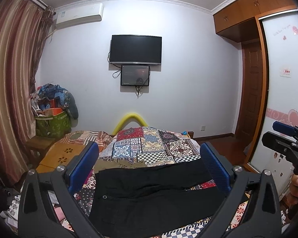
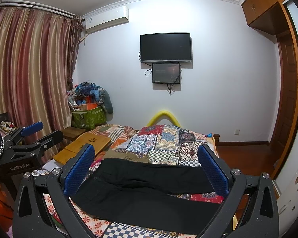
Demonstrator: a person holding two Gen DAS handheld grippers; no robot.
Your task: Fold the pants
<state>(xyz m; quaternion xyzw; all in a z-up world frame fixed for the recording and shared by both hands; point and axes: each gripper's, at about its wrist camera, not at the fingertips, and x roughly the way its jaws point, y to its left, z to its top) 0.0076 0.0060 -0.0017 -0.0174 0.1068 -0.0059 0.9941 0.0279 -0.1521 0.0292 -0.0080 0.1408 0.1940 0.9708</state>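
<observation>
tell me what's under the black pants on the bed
The black pants lie spread on a patchwork quilt, with a khaki garment poking out past their far edge. How far it extends underneath is covered.

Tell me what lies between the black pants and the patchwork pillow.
A crumpled olive-khaki garment lies there, its near edge tucked under the black pants and its far edge against the patchwork pillow; the right wrist view shows it best.

"GenRobot.AI" on left claw (image 2: 39,132) body
</observation>
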